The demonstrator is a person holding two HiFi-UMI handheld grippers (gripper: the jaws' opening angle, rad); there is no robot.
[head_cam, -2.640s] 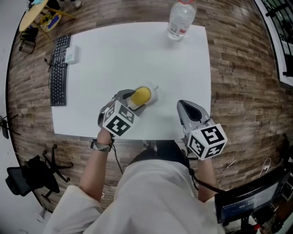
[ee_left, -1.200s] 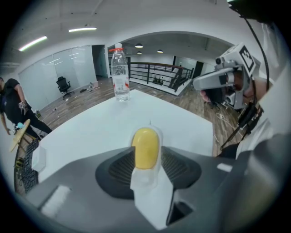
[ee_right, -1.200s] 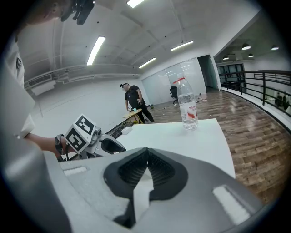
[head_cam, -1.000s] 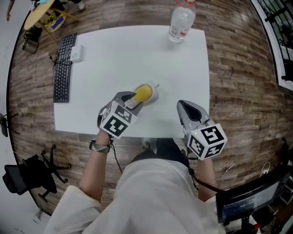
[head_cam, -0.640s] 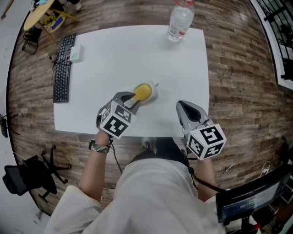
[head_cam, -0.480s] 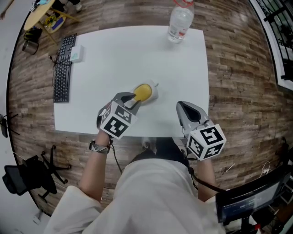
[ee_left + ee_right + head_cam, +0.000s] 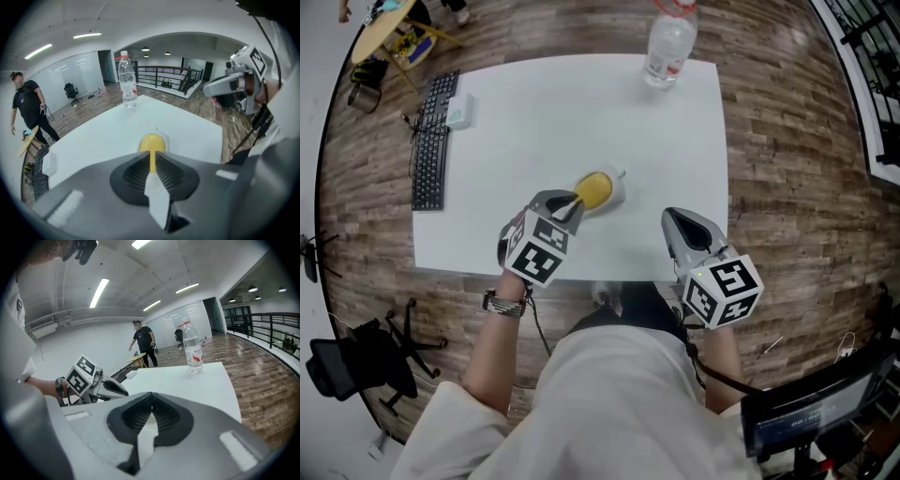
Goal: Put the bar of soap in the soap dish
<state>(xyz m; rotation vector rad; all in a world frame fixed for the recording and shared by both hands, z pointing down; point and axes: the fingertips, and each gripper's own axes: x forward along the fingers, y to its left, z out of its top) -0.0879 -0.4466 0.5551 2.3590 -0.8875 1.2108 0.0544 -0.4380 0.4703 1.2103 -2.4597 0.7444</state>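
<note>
Soap bar [image 7: 593, 189] seen in soap dish [image 7: 619, 190] just beyond left tool [image 7: 573, 205]; jaws closing, narrow, empty. Placement judged done; withdrawal needed. Right tool [image 7: 677, 219] closed.

in front of me a white rectangular table [image 7: 544, 103] fills the middle of the head view, standing on a brown wood-plank floor [image 7: 787, 141]. a clear water bottle [image 7: 672, 42] stands upright at the table's top edge, right of centre. a black keyboard [image 7: 428, 141] lies along the left edge, and a small white box [image 7: 459, 111] sits just beside its upper end. a pale soap dish [image 7: 618, 193] rests near the lower middle, well apart from the bottle and the keyboard.
</note>
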